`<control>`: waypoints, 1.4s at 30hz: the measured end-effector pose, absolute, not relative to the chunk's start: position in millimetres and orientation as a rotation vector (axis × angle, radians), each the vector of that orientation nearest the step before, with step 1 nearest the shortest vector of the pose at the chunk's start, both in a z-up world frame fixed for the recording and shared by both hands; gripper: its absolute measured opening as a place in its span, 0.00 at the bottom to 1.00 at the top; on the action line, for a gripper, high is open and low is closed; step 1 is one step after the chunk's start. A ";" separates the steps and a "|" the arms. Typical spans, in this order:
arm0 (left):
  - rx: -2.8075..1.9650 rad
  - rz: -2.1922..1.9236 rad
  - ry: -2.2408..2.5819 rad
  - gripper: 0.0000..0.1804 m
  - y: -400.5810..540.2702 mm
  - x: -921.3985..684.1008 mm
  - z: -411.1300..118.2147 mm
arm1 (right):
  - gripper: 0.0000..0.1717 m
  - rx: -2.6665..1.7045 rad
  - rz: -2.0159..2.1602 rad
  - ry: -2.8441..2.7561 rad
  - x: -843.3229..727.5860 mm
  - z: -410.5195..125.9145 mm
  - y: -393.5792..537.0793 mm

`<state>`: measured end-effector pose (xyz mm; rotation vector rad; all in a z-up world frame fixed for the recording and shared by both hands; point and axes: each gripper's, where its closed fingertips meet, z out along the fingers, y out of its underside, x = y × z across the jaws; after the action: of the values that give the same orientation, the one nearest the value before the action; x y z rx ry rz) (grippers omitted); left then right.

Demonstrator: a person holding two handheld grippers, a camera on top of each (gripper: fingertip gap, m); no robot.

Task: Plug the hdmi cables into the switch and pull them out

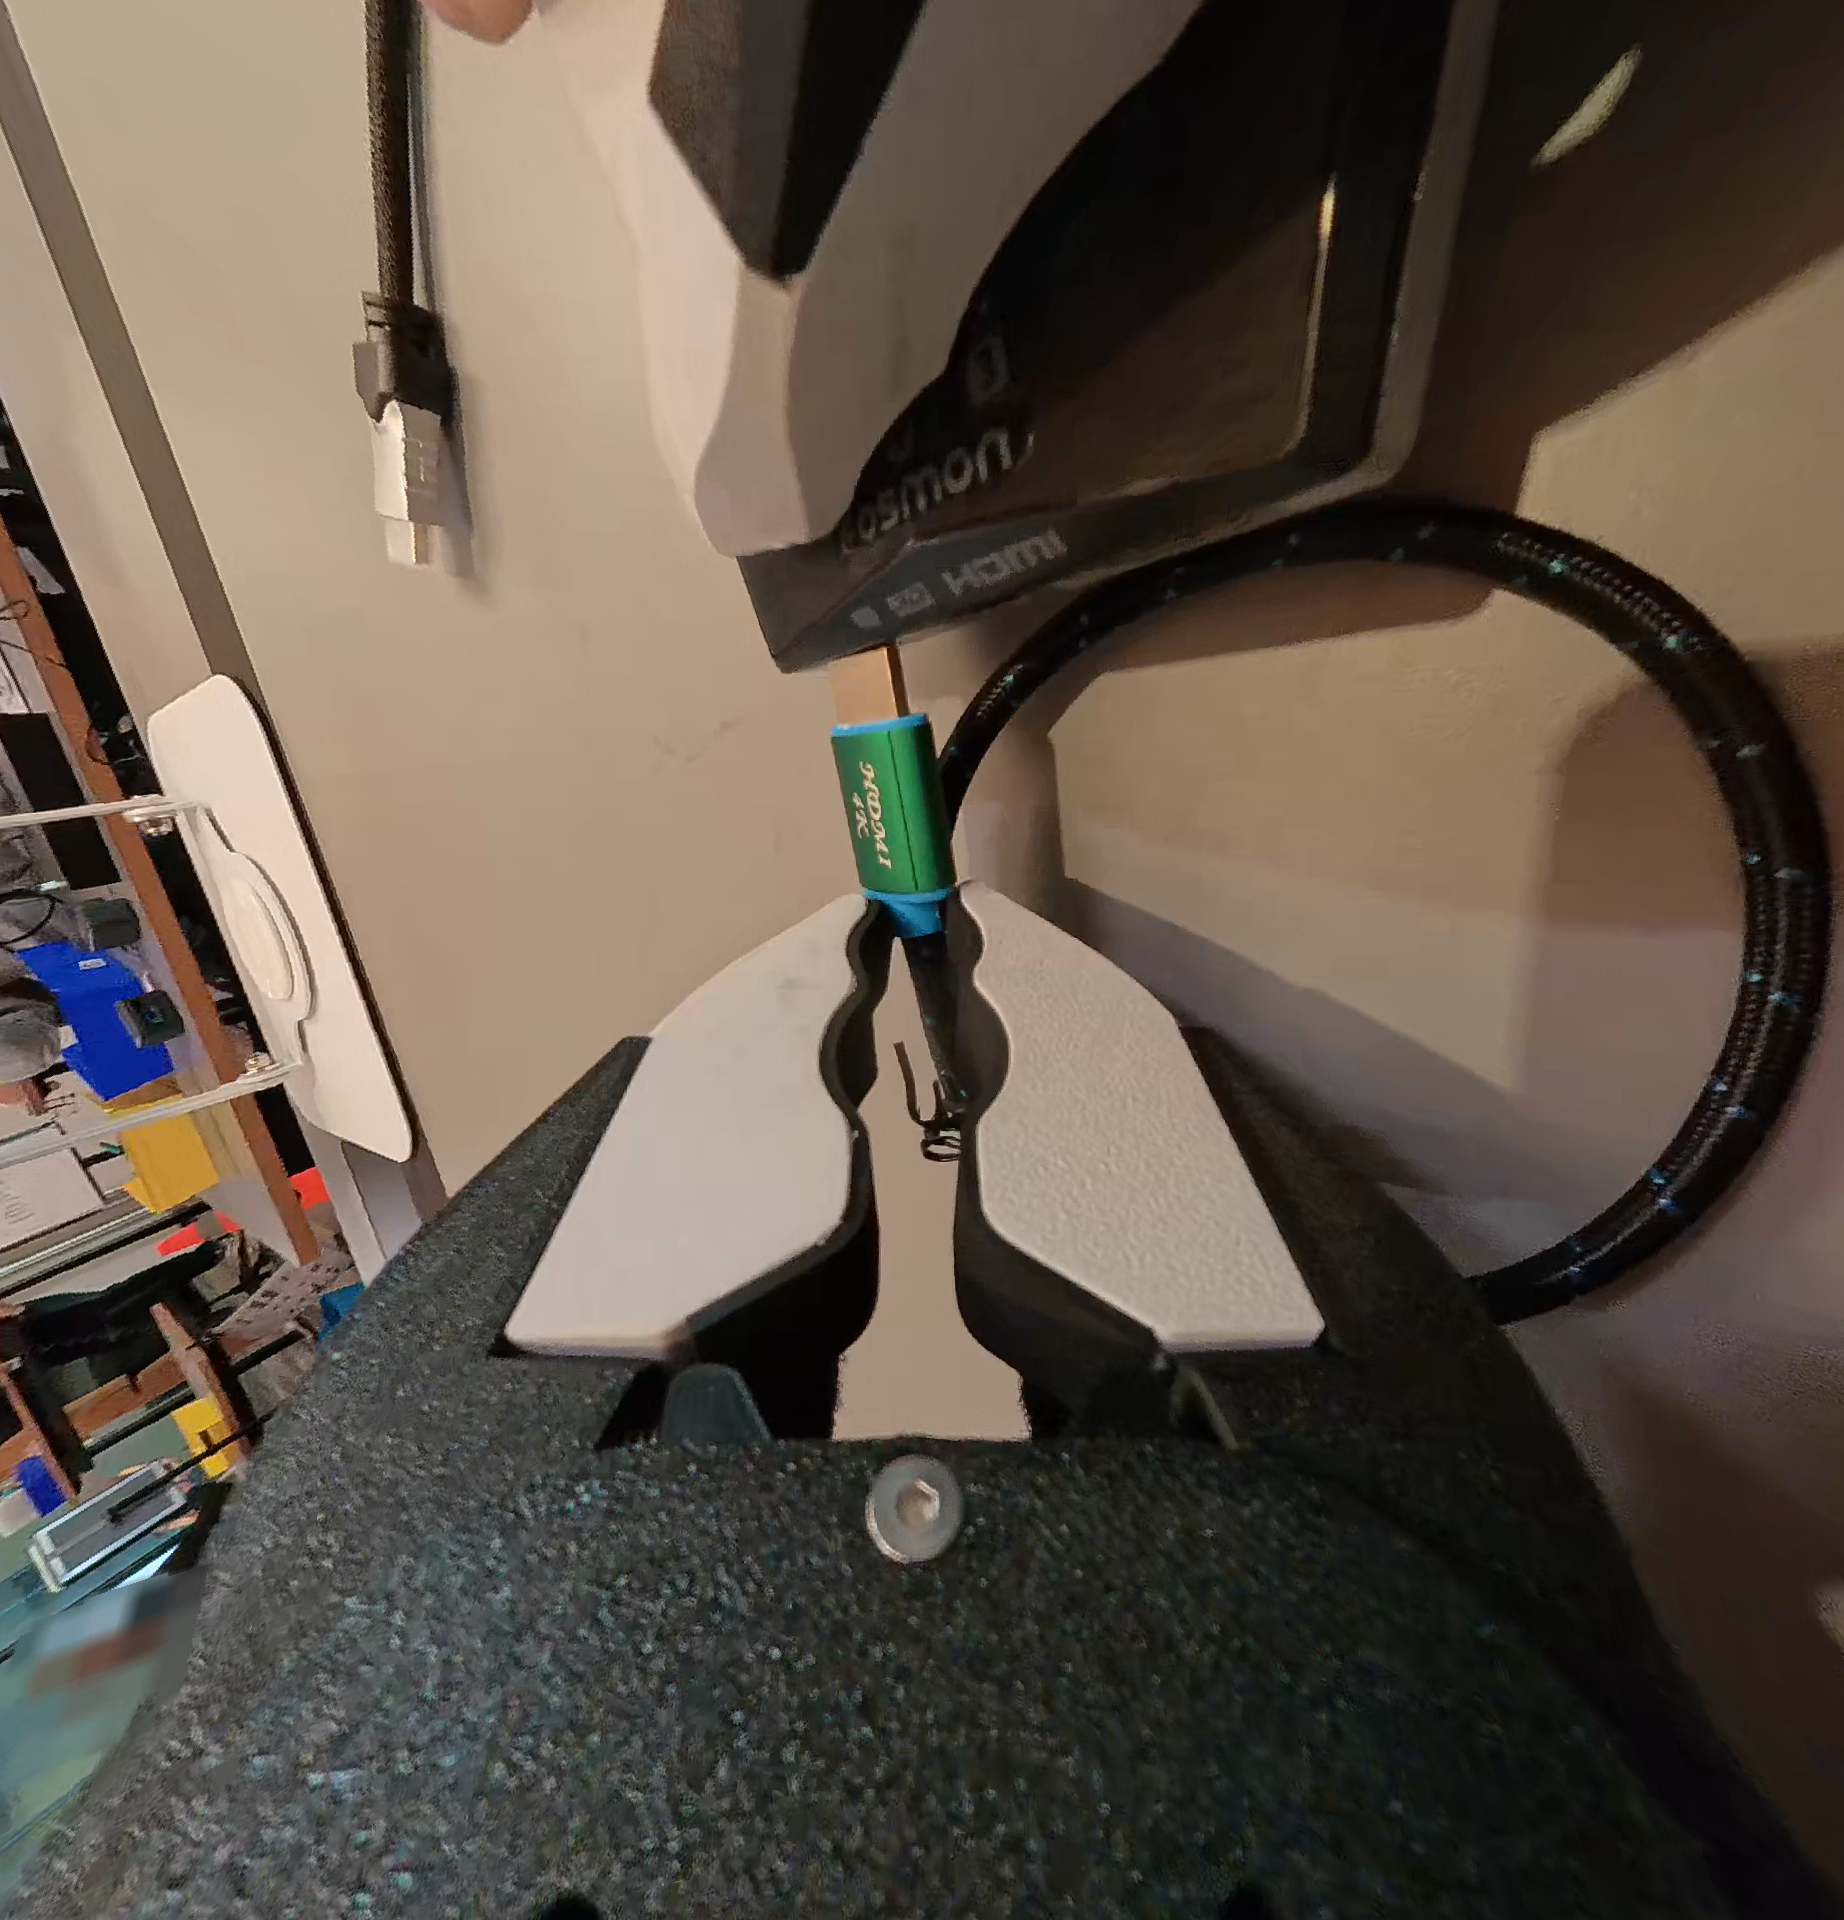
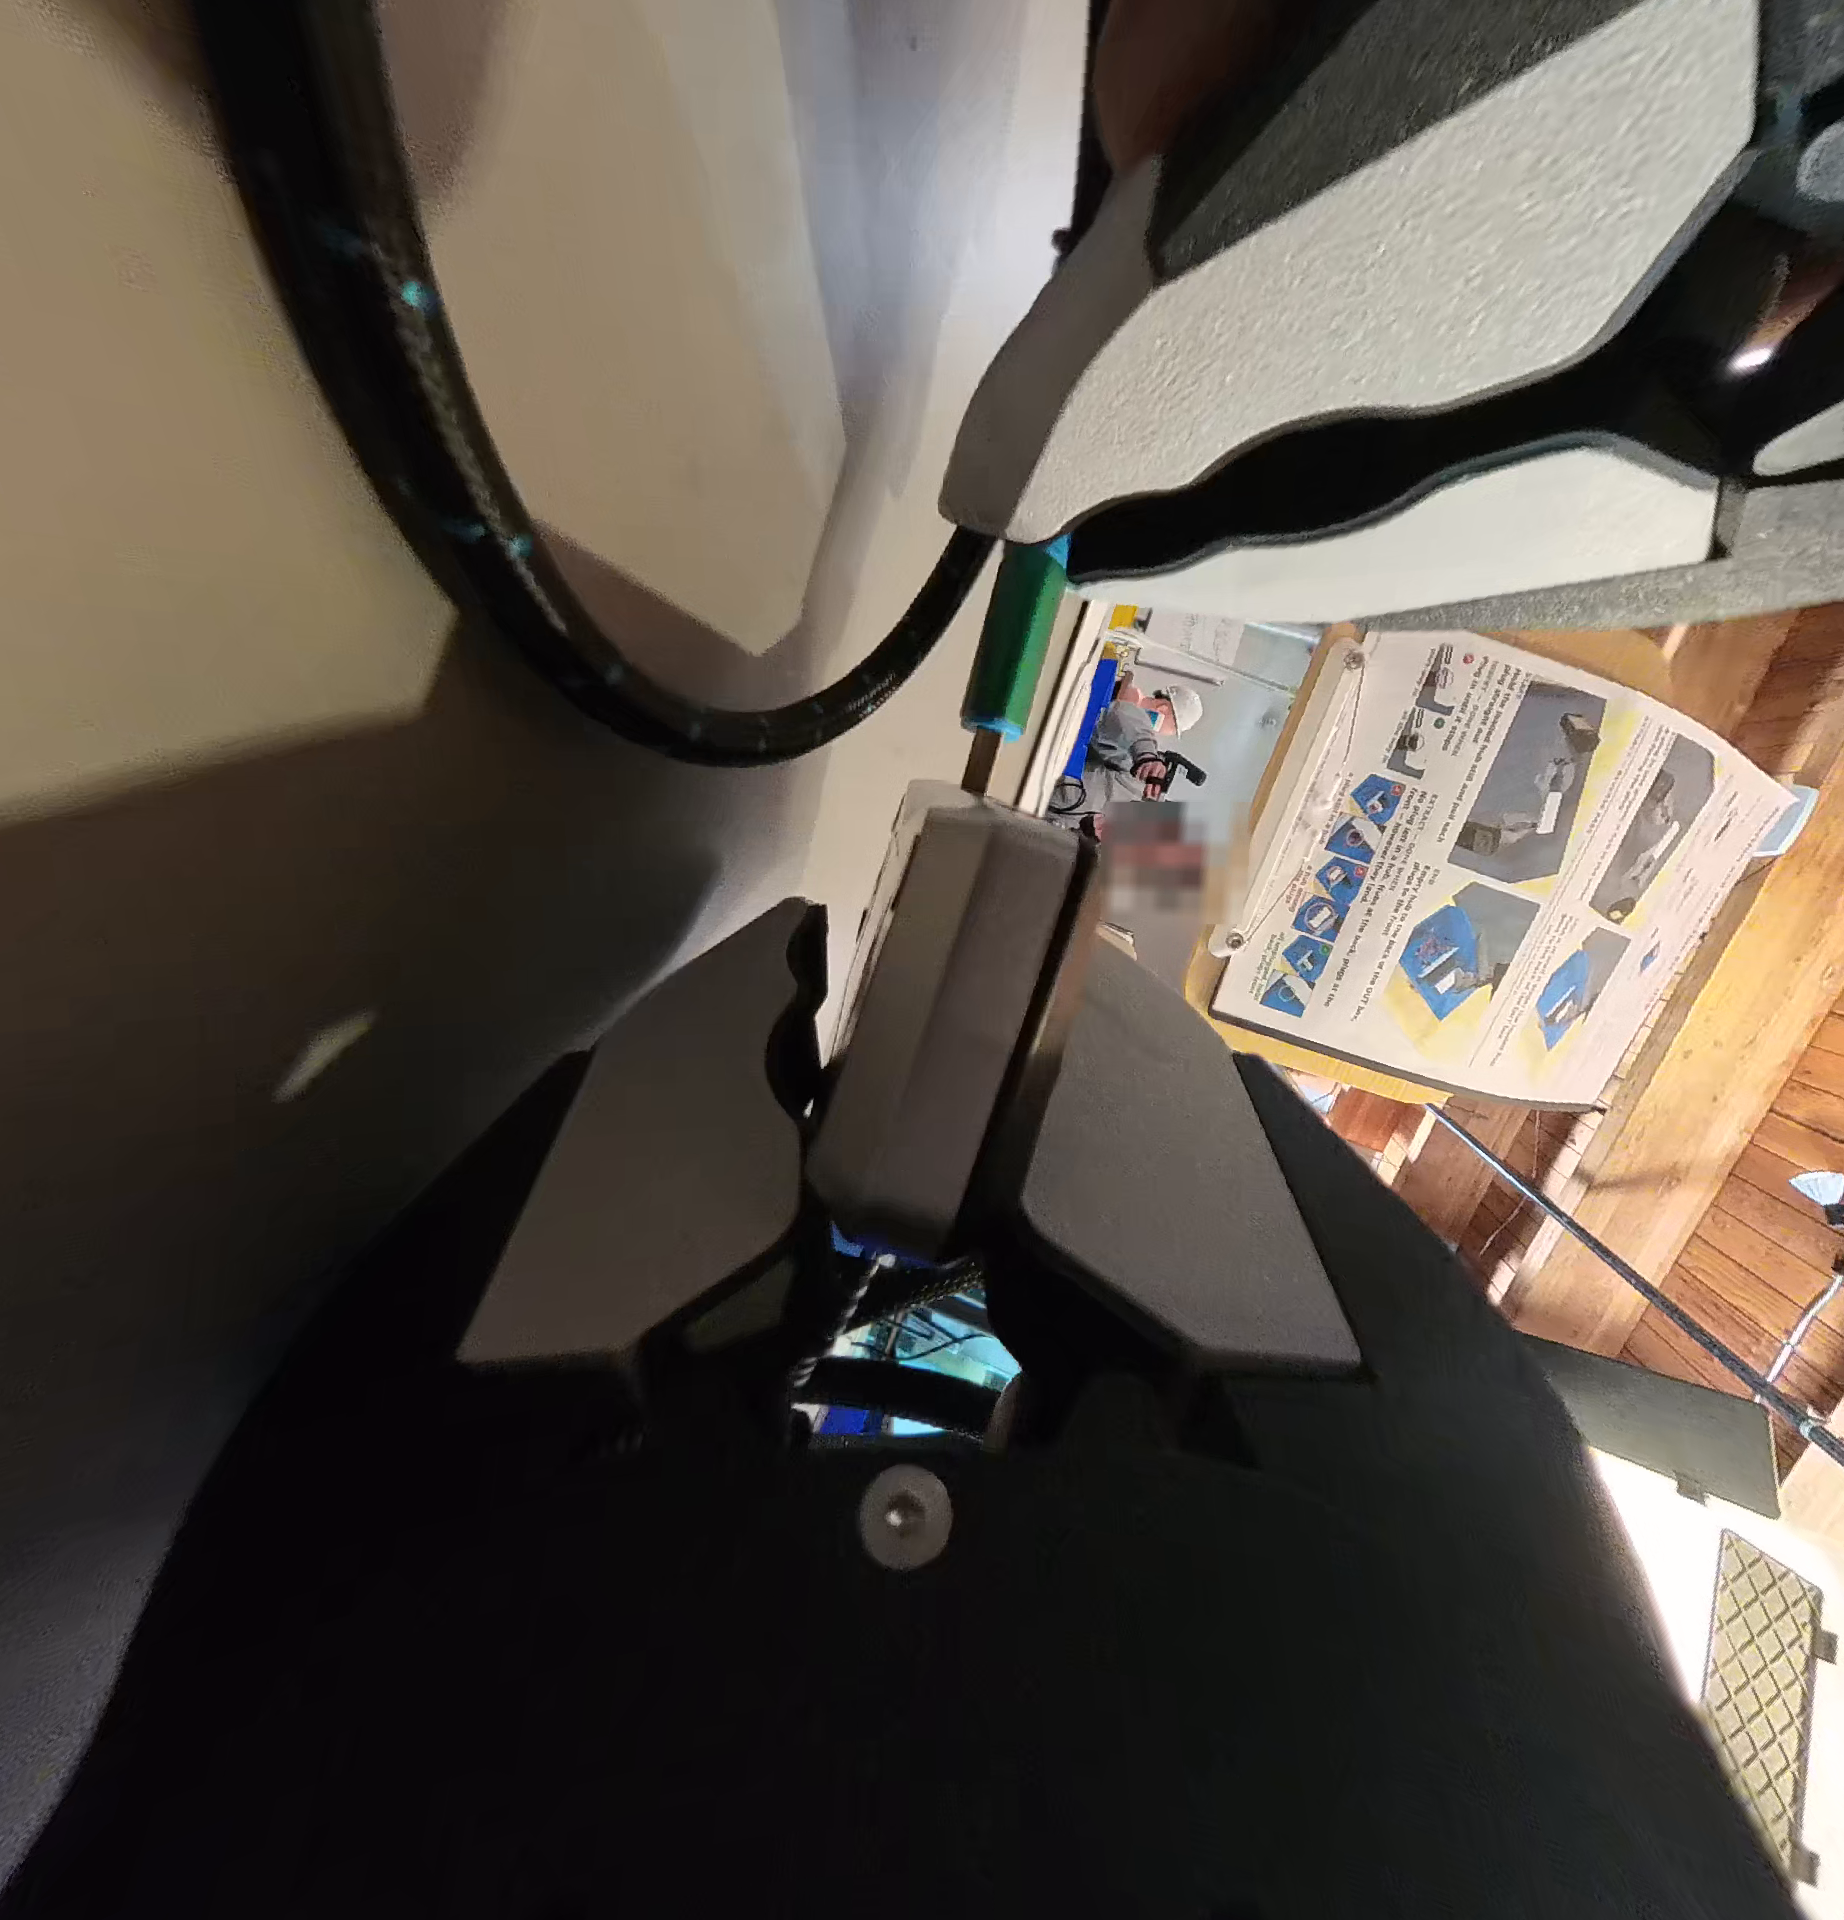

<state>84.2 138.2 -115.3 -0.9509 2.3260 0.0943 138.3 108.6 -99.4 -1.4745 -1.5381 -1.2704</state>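
Beige wall (image 1: 544, 644) fills the background of both views, with cluttered shelves (image 1: 76, 1039) at the far left of the left wrist view and a sheet of printed instructions (image 2: 1500, 862) on a wooden board in the right wrist view. Against that wall the left gripper (image 1: 910, 920) has its grey fingers (image 1: 762, 1049) nearly closed, pinching the blue collar just behind a green plug (image 1: 887, 810). The plug has a shiny green metal shell with pale lettering, blue rims at both ends and a gold tip, and that tip enters the lower edge of a black box (image 1: 1001, 582). From the collar a black braided cable (image 1: 1728, 852) with small blue flecks passes back between the fingers and curls in a wide loop to the right. The right gripper (image 2: 949, 997) is partly open, its dark fingers (image 2: 669, 1164) pressed on the two flat sides of the same black box (image 2: 959, 997), which is slim with rounded edges. Another cable with a silver plug (image 1: 414, 457) hangs at the upper left of the left wrist view.
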 end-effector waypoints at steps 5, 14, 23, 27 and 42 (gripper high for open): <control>-0.945 0.129 2.322 0.06 136.4 84.4 -113.2 | 0.18 -1.453 -1.268 -1.542 136.9 -97.5 107.3; -1.011 -0.050 2.351 0.06 129.4 83.2 -114.4 | 0.18 -1.395 -1.199 -1.519 125.2 -91.9 105.3; -1.049 -0.166 2.386 0.06 126.2 81.3 -118.7 | 0.18 -1.374 -1.180 -1.564 122.9 -98.0 104.4; -1.082 -0.181 2.369 0.06 128.7 81.7 -118.0 | 0.18 -1.392 -1.205 -1.542 123.9 -96.5 107.7; -1.164 -0.383 2.361 0.06 135.8 80.8 -121.4 | 0.18 -1.340 -1.084 -1.542 121.6 -97.2 120.0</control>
<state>80.8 135.8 -121.4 -1.1637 2.3615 -0.3830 121.6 120.0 -97.2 -1.3401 -1.5424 -1.0845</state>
